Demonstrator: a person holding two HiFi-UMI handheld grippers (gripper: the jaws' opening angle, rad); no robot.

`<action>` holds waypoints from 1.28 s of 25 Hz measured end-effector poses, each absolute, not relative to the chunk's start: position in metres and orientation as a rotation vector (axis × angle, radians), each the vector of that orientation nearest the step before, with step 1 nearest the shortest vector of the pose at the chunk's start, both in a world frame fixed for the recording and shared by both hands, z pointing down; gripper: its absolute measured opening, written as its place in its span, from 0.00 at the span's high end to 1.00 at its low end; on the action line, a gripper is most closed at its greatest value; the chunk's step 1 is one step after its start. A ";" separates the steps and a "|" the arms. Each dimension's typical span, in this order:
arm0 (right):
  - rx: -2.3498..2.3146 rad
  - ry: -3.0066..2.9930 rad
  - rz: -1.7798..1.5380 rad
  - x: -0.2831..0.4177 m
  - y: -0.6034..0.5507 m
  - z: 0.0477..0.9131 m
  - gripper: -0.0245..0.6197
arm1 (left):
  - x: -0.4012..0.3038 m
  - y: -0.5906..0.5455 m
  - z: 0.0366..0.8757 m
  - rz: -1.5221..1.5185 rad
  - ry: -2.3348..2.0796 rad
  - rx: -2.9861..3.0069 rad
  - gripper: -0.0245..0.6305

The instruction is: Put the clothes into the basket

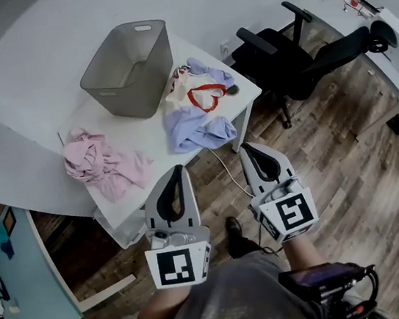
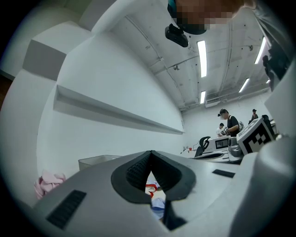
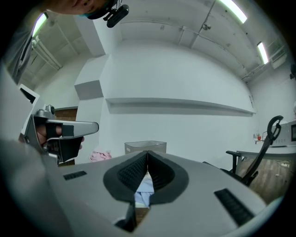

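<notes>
- Worktop (image 1: 151, 136): white, seen from above in the head view. It carries two heaps of clothes and one basket.
- Pink clothes (image 1: 100, 165): crumpled heap at the near left corner of the worktop. One end trails toward the near edge. The heap lies outside the basket and apart from it.
- Basket (image 1: 140, 82): grey, upright, mouth facing up. It stands toward the far edge of the worktop, between the two heaps and behind them.
- Left claw (image 1: 180, 169): jaws closed, pads meeting at the tips, nothing gripped. It is held level in front of the near edge, above the wooden floor (image 1: 350, 170), and points at the worktop. It touches no garment. In the left gripper view, the cloth seen through the slit below the tips lies on the worktop beyond the claw.
- Blue clothes (image 1: 196, 114): heap of light blue and cream fabric with a red loop on top. It lies at the near right corner, just beside the basket and outside it.
- Right claw (image 1: 246, 148): jaws fully closed, nothing gripped. It is held level beside the left claw, off the near right corner, and points at the blue clothes without touching them.
- Office chair (image 1: 296, 59): black, on the floor to the right of the worktop's right edge.
</notes>
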State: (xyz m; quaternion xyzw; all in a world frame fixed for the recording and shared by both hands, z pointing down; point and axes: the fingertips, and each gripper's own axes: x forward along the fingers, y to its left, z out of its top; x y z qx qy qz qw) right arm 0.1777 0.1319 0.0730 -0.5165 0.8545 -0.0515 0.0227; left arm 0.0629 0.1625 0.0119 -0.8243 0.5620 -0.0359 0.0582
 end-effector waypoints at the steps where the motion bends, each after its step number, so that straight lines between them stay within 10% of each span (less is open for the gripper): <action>1: -1.590 2.647 -0.159 0.181 0.122 0.072 0.95 | 0.067 0.154 0.011 -0.113 1.705 -2.492 0.95; 32: -1.394 2.781 -0.189 0.169 -0.079 0.101 0.95 | 0.080 -0.037 0.030 -0.130 1.799 -2.430 0.95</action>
